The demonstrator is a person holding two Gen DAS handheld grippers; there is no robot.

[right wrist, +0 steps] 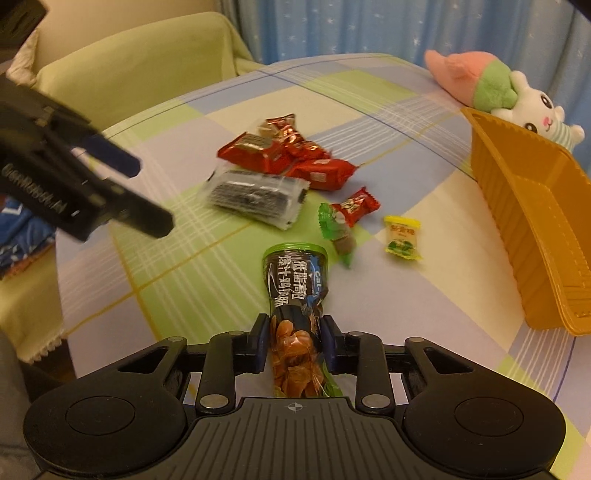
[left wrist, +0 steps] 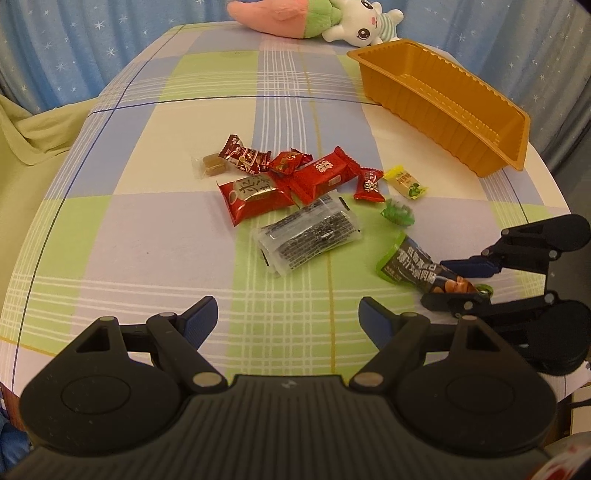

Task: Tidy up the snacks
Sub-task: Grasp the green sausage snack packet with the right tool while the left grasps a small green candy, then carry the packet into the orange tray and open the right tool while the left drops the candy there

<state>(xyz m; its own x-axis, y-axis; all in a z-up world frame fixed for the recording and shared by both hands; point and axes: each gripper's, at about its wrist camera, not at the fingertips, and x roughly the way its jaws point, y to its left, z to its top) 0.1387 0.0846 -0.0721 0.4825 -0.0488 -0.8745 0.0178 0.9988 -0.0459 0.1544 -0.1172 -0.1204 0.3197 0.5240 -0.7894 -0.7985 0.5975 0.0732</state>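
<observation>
one orange tray (left wrist: pixel 443 99) sits empty at the checked table's (left wrist: pixel 147 240) far right. two plush toys (left wrist: pixel 314 18) lie behind it. five red snack packets (left wrist: pixel 325 173) cluster mid-table beside one clear black packet (left wrist: pixel 306 236). right gripper (right wrist: pixel 295 339) pinches one green-black pouch (right wrist: pixel 295 280); left gripper (left wrist: pixel 288 317) jaws spread, empty.

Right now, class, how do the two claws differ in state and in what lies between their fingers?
The right claw is shut on the dark snack packet; the left claw is open. The packet fills the right claw's gap; the left claw's gap shows only the checked tablecloth. Both have black frames with blue pads and point down at the table.
</observation>
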